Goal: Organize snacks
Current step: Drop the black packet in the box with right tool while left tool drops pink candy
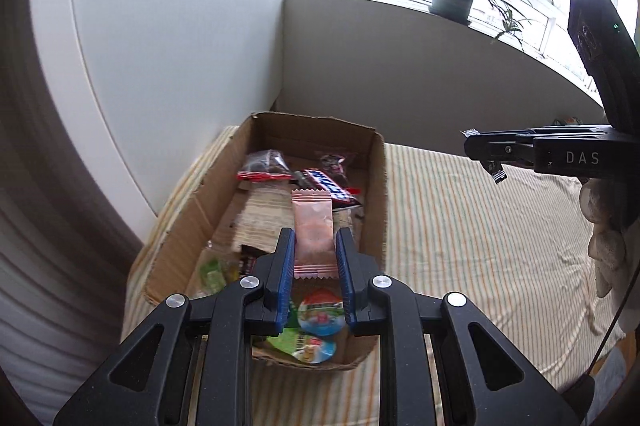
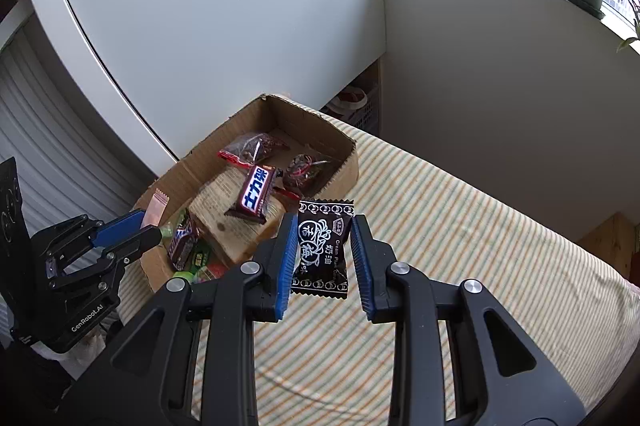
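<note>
Pink wrapper (image 1: pixel 313 234) clamped, left tool (image 1: pixel 315 266) | black candy (image 2: pixel 324 246) clamped, right tool (image 2: pixel 325 258)

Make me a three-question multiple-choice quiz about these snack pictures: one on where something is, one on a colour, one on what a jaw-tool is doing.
1. Where does the cardboard box sit?
A. on a striped cloth
B. on the windowsill
C. on the floor

2. What colour is the packet in the left gripper?
A. black
B. pink
C. green

3. The right gripper is:
A. empty
B. holding a black candy packet
C. out of sight

Answers: 1 A, stripes surround the box; 2 B, pink wrapper between the jaws; 3 B, jaws clamp it.
</note>
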`<state>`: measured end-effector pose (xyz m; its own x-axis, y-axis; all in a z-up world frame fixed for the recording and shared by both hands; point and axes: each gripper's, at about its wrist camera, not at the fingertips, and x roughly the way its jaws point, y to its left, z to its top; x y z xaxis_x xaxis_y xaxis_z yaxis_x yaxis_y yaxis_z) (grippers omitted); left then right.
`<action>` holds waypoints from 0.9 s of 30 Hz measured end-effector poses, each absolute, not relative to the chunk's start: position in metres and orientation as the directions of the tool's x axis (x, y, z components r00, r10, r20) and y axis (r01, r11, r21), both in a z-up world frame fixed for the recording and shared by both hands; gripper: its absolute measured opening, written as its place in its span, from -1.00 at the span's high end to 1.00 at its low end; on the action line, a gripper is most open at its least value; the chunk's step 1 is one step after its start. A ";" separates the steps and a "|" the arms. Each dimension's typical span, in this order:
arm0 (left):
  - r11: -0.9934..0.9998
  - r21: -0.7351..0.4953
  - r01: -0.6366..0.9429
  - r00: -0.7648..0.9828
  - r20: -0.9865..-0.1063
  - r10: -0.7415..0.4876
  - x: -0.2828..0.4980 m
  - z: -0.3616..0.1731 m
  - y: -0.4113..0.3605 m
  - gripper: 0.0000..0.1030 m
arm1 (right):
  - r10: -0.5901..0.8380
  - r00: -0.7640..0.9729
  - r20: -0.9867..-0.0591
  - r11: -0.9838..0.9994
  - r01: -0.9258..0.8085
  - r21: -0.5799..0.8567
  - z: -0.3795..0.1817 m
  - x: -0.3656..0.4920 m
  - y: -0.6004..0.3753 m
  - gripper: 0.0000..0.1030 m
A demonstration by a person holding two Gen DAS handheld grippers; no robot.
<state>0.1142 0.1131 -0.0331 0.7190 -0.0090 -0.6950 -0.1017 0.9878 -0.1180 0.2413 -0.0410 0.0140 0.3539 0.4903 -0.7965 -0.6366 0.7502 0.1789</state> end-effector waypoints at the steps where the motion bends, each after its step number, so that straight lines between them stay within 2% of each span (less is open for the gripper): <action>1: 0.987 -0.118 -0.112 0.719 -0.695 -0.002 0.113 -0.033 0.120 0.63 | 0.490 0.352 -0.797 0.748 -0.639 0.178 0.014 0.244 -0.033 0.45; 10: 0.977 -0.118 -0.176 0.702 -0.711 0.041 0.116 -0.046 0.168 0.63 | 0.474 0.325 -0.819 0.738 -0.654 0.167 -0.004 0.268 0.021 0.45; 23: 0.978 -0.135 -0.162 0.689 -0.725 0.014 0.130 -0.056 0.179 0.62 | 0.458 0.305 -0.835 0.723 -0.674 0.150 -0.017 0.282 0.052 0.45; 24: 0.978 -0.135 -0.158 0.688 -0.726 0.010 0.130 -0.057 0.179 0.62 | 0.458 0.305 -0.835 0.723 -0.674 0.150 -0.017 0.281 0.052 0.43; 27: 0.979 -0.134 -0.155 0.686 -0.728 0.009 0.129 -0.057 0.179 0.53 | 0.460 0.313 -0.831 0.725 -0.673 0.147 -0.014 0.279 0.049 0.21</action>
<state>0.1293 0.1789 -0.0570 0.6857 0.0092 -0.7278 -0.1552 0.9788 -0.1339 0.2794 0.0493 -0.0143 0.3132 0.4599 -0.8309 -0.6733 0.7246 0.1473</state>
